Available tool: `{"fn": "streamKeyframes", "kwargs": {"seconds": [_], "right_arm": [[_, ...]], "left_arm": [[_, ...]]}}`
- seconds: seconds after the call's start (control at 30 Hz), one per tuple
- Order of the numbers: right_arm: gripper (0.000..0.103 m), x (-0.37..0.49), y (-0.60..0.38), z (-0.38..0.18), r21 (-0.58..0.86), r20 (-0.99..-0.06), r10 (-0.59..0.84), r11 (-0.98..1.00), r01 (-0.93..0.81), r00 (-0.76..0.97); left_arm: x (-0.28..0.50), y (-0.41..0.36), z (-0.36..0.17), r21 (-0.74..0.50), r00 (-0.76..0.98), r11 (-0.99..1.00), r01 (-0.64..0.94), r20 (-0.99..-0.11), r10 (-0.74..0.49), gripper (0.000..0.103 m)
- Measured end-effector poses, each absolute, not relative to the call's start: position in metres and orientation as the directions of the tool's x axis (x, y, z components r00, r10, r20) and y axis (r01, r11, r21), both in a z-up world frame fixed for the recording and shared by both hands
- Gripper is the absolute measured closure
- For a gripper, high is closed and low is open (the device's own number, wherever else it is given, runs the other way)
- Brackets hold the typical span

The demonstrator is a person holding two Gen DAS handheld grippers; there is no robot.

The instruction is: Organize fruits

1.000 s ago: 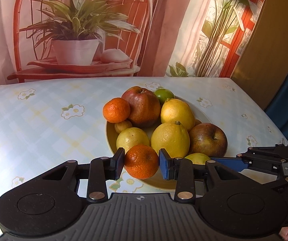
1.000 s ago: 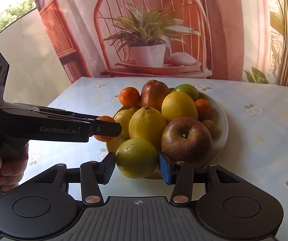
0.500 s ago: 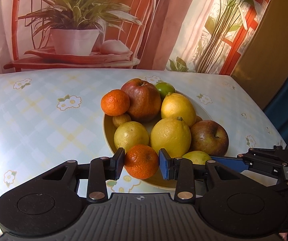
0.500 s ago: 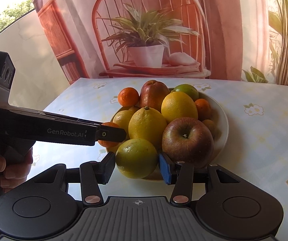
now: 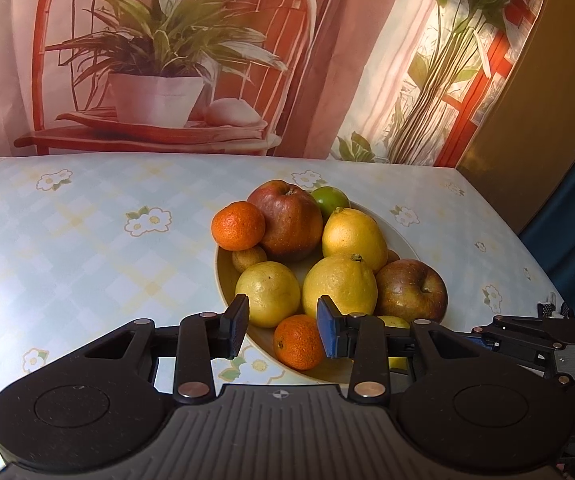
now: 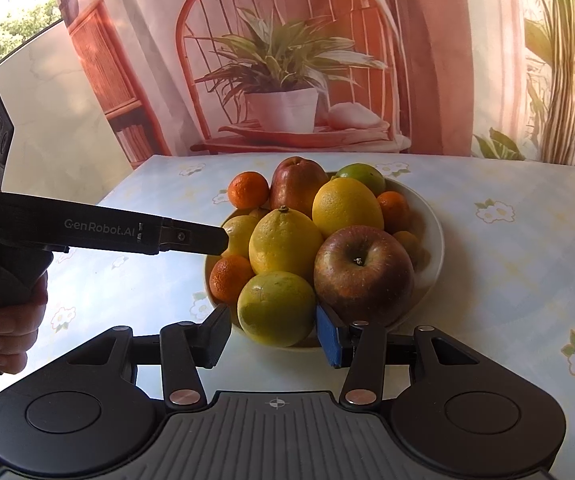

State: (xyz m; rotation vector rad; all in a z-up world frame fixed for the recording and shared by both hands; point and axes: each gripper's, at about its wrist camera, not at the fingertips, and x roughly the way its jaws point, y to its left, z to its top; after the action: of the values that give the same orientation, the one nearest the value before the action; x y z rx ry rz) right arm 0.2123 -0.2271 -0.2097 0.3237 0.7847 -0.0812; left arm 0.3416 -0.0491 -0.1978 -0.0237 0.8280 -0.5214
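Here the table (image 5: 67,248) in its flowered cloth carries a plate (image 6: 433,224) heaped with fruit. The left gripper (image 5: 281,326) stands wide, apart from the tangerine (image 5: 298,342) lying on the plate's near rim between its fingers. The right gripper (image 6: 273,336) is likewise wide, its pads just clear of a green-yellow citrus (image 6: 275,308) at the plate's front. Only the right view shows a second apple's (image 6: 363,270) stem side, a hidden tangerine (image 6: 394,210) behind the lemons, and the hand (image 6: 7,320) on the left tool.
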Motion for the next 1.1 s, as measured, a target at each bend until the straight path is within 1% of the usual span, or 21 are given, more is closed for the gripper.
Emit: {"fn": "streamKeyframes", "kwargs": {"seconds": [0.17, 0.2, 0.27, 0.33, 0.4, 0.57, 0.63, 0.67, 0.7, 0.77, 0.83, 0.87, 0.93, 0.97, 1.03, 1.1], "right_arm": [[0.059, 0.207, -0.227, -0.208, 0.255, -0.711, 0.035, 0.944, 0.211, 0.703], [0.061, 0.206, -0.228, -0.209, 0.261, -0.713, 0.038, 0.941, 0.214, 0.700], [0.068, 0.206, -0.230, -0.211, 0.274, -0.715, 0.042, 0.935, 0.224, 0.698], [0.070, 0.206, -0.232, -0.212, 0.298, -0.711, 0.058, 0.927, 0.226, 0.700], [0.070, 0.208, -0.232, -0.215, 0.311, -0.709, 0.069, 0.924, 0.224, 0.702], [0.069, 0.210, -0.228, -0.213, 0.290, -0.717, 0.050, 0.929, 0.232, 0.695], [0.065, 0.208, -0.227, -0.210, 0.284, -0.713, 0.039, 0.929, 0.238, 0.701], [0.065, 0.205, -0.227, -0.206, 0.287, -0.706, 0.035, 0.927, 0.240, 0.708], [0.065, 0.203, -0.227, -0.202, 0.286, -0.700, 0.028, 0.927, 0.244, 0.713], [0.062, 0.199, -0.227, -0.193, 0.276, -0.691, 0.013, 0.929, 0.247, 0.723], [0.054, 0.195, -0.227, -0.183, 0.261, -0.682, -0.007, 0.932, 0.252, 0.731], [0.052, 0.192, -0.228, -0.176, 0.254, -0.676, -0.016, 0.933, 0.253, 0.737], [0.041, 0.187, -0.228, -0.166, 0.240, -0.668, -0.036, 0.935, 0.261, 0.743], [0.037, 0.184, -0.228, -0.158, 0.230, -0.663, -0.049, 0.936, 0.265, 0.747], [0.022, 0.179, -0.225, -0.144, 0.206, -0.660, -0.070, 0.940, 0.270, 0.748], [0.015, 0.175, -0.223, -0.130, 0.185, -0.654, -0.086, 0.945, 0.269, 0.751]], "left_arm": [[0.336, -0.043, -0.193, -0.206, 0.574, 0.877, 0.433, -0.688, -0.445, 0.064], [0.334, -0.042, -0.192, -0.203, 0.576, 0.877, 0.434, -0.686, -0.444, 0.064], [0.331, -0.041, -0.190, -0.196, 0.579, 0.878, 0.436, -0.685, -0.441, 0.064], [0.328, -0.040, -0.190, -0.187, 0.583, 0.879, 0.438, -0.686, -0.436, 0.064], [0.326, -0.040, -0.190, -0.177, 0.586, 0.881, 0.440, -0.687, -0.430, 0.064], [0.316, -0.039, -0.184, -0.144, 0.603, 0.880, 0.452, -0.678, -0.420, 0.063], [0.313, -0.038, -0.180, -0.139, 0.612, 0.883, 0.448, -0.672, -0.416, 0.062], [0.311, -0.037, -0.177, -0.134, 0.619, 0.887, 0.443, -0.671, -0.410, 0.061], [0.309, -0.037, -0.175, -0.129, 0.624, 0.890, 0.438, -0.669, -0.404, 0.058], [0.305, -0.034, -0.168, -0.125, 0.638, 0.896, 0.425, -0.661, -0.395, 0.051], [0.299, -0.029, -0.158, -0.136, 0.654, 0.901, 0.413, -0.645, -0.397, 0.049], [0.297, -0.026, -0.154, -0.142, 0.660, 0.903, 0.406, -0.638, -0.397, 0.046], [0.291, -0.020, -0.143, -0.156, 0.676, 0.908, 0.389, -0.622, -0.396, 0.040], [0.288, -0.018, -0.138, -0.160, 0.684, 0.911, 0.379, -0.615, -0.393, 0.037], [0.282, -0.013, -0.129, -0.165, 0.697, 0.915, 0.369, -0.602, -0.389, 0.035], [0.277, -0.010, -0.121, -0.171, 0.705, 0.918, 0.358, -0.595, -0.386, 0.030]]}}
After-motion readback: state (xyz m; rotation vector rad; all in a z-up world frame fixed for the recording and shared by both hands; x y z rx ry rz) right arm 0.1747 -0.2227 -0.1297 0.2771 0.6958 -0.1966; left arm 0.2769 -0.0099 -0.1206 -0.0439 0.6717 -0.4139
